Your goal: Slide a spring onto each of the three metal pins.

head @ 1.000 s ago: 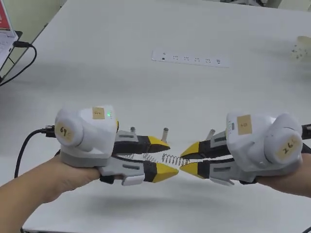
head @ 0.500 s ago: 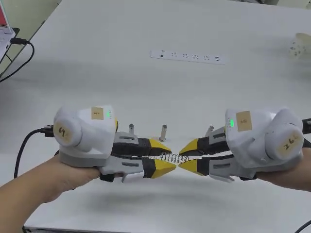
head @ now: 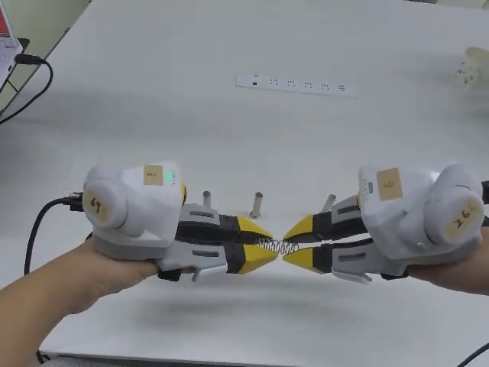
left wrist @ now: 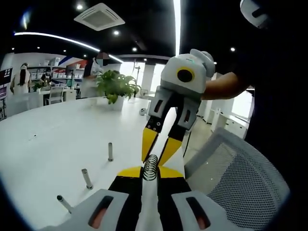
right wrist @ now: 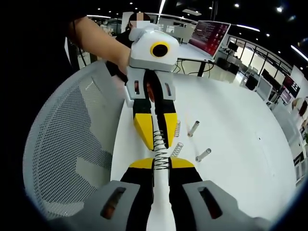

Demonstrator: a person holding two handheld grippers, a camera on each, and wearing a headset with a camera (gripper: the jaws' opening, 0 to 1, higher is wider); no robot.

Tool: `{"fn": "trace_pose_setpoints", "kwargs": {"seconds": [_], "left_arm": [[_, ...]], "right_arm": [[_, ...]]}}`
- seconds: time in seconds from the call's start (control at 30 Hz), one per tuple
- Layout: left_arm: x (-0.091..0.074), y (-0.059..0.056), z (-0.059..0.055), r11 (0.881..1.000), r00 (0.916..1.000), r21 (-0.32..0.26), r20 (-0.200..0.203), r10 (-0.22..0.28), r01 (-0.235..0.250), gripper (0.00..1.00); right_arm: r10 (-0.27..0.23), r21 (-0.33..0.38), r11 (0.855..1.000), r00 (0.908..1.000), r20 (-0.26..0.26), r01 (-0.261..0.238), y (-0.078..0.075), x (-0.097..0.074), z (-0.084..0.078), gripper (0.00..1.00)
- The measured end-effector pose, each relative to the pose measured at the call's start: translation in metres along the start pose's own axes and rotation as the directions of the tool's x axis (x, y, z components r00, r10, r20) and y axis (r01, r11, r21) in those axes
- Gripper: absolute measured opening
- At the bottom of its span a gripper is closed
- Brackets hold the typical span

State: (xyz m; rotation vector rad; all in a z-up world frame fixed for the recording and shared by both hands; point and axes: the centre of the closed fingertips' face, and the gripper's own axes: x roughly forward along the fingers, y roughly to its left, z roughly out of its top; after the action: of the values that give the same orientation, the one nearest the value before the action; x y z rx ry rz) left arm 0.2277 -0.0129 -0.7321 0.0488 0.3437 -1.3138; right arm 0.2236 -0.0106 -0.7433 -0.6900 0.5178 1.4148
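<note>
Tips drew closer since 1.0 s ago, now nearly nose to nose. At 9 o'clock the left gripper (head: pixel 269 245) clamps one end of the spring (head: pixel 279 246), at 3 o'clock the right gripper (head: pixel 290 246) clamps the other; spring held off the table (head: pixel 153 99), three metal pins (head: pixel 257 205) upright at its 12 o'clock

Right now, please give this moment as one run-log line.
left gripper: shut on spring | right gripper: shut on same spring | pins: three, bare | loose springs: two on table
</note>
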Motion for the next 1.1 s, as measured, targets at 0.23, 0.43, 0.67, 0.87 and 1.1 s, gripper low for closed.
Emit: {"fn": "trace_pose_setpoints", "kwargs": {"seconds": [0.23,0.43,0.67,0.87,1.1], "left_arm": [[0.002,-0.004,0.001,1.0,0.9999,-0.004,-0.003,-0.013,0.013,0.02],[0.003,-0.005,-0.001,1.0,0.9997,-0.005,-0.011,-0.02,0.02,0.02],[0.002,-0.005,0.0,1.0,0.9997,-0.013,-0.007,-0.023,0.023,0.02],[0.001,-0.005,0.0,1.0,0.9997,-0.018,-0.008,-0.025,0.024,0.02],[0.0,-0.005,0.0,0.999,0.9995,-0.031,-0.001,-0.031,0.031,0.02]], "right_arm": [[0.006,-0.004,1.0,1.0,0.007,-0.006,0.0,0.0,-0.001,0.09],[0.018,0.003,1.0,0.9998,0.013,-0.018,0.003,0.0,-0.005,0.13],[0.009,0.043,0.999,0.9997,0.024,-0.01,0.0,-0.002,-0.012,0.12],[0.008,0.046,0.999,0.9995,0.03,-0.01,-0.001,-0.002,-0.011,0.09],[0.022,0.034,0.999,0.9986,0.049,-0.024,0.0,-0.003,-0.009,0.08]]}}
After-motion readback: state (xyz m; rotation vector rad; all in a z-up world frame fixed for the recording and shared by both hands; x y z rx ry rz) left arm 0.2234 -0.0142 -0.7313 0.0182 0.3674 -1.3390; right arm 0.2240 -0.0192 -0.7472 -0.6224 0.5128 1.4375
